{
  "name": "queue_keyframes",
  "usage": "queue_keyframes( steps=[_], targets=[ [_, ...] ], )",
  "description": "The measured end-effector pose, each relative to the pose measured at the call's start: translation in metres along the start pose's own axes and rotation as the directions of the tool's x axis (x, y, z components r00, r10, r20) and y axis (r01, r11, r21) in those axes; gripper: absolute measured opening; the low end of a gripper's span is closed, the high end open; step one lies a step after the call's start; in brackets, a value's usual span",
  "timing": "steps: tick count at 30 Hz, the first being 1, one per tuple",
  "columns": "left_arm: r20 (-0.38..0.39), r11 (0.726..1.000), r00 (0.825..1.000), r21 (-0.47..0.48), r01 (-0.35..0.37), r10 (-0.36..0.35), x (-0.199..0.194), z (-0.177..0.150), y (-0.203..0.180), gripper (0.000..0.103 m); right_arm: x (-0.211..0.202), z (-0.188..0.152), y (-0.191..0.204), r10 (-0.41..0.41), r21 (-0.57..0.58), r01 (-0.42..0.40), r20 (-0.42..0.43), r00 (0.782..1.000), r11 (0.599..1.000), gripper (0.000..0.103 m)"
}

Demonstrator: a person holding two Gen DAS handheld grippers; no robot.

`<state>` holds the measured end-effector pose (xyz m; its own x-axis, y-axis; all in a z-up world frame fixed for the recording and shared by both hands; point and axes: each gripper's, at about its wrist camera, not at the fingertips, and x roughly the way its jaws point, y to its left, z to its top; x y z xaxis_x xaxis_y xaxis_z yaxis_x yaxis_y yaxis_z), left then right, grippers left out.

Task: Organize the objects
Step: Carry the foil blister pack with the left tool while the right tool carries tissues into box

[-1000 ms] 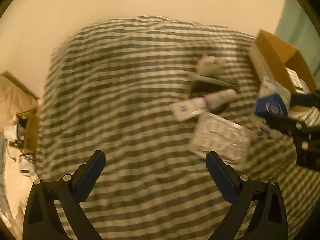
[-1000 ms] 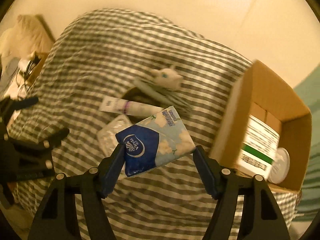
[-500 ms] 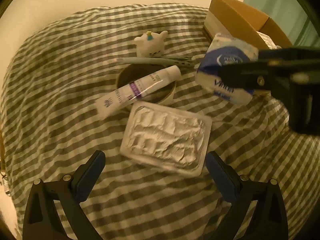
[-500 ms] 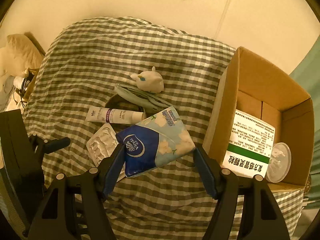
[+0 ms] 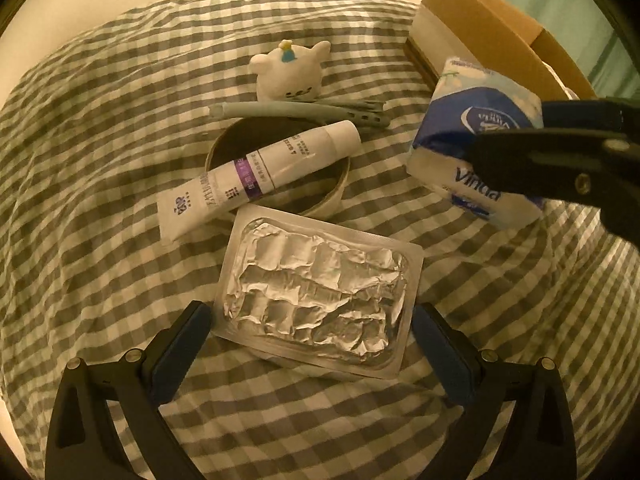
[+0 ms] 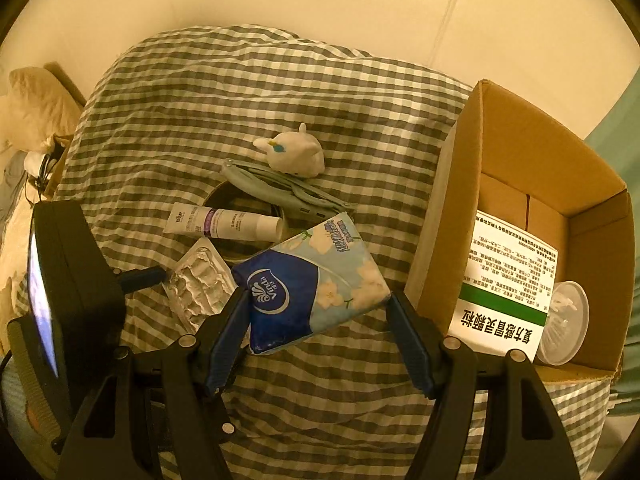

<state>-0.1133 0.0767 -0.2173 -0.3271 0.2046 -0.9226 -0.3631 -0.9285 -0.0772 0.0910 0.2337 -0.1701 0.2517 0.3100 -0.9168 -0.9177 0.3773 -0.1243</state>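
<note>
My right gripper point(image 6: 318, 320) is shut on a blue and white tissue pack point(image 6: 312, 284), held above the checked bedcover left of the cardboard box point(image 6: 532, 184). The pack also shows at the right of the left wrist view point(image 5: 468, 132). My left gripper point(image 5: 310, 344) is open and empty, its fingers either side of a silver blister pack point(image 5: 320, 292) lying on the cover. Beyond it a white tube point(image 5: 256, 172) lies across a round tape roll point(image 5: 332, 196), with grey tongs point(image 5: 296, 114) and a white plush toy point(image 5: 290, 70) behind.
The box holds a white and green medicine carton point(image 6: 508, 292) and a clear plastic lid point(image 6: 564, 320). The checked bedcover point(image 6: 240, 100) slopes away on all sides. A pillow and clutter point(image 6: 36, 120) lie at the far left.
My left gripper swung right and closed in on the blister pack, which now lies between its open fingers. My right gripper kept the tissue pack and moved slightly nearer the box.
</note>
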Motion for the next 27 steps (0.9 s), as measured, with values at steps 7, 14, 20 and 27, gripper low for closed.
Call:
queue_keyframes(
  steps=[7, 14, 20, 27],
  targets=[
    [-0.042, 1.000, 0.999, 0.005, 0.016, -0.016, 0.019, 0.001, 0.006, 0.103, 0.000, 0.000, 0.001, -0.007, -0.019, 0.007, -0.001, 1.000, 1.000, 0.069],
    [-0.041, 0.999, 0.999, 0.039, 0.032, -0.030, 0.006, -0.008, 0.018, 0.099, -0.002, -0.002, 0.000, -0.003, -0.045, 0.003, -0.001, 1.000, 0.999, 0.069],
    [-0.034, 0.999, 0.999, 0.030, -0.034, 0.035, -0.023, -0.009, 0.037, 0.098, -0.018, -0.002, -0.003, -0.012, -0.047, 0.013, 0.023, 1.000, 0.999, 0.069],
    [0.051, 0.995, 0.994, -0.022, -0.094, 0.095, -0.087, 0.009, 0.044, 0.098, -0.069, 0.001, -0.006, -0.029, -0.056, 0.036, 0.117, 0.993, 0.998, 0.069]
  ],
)
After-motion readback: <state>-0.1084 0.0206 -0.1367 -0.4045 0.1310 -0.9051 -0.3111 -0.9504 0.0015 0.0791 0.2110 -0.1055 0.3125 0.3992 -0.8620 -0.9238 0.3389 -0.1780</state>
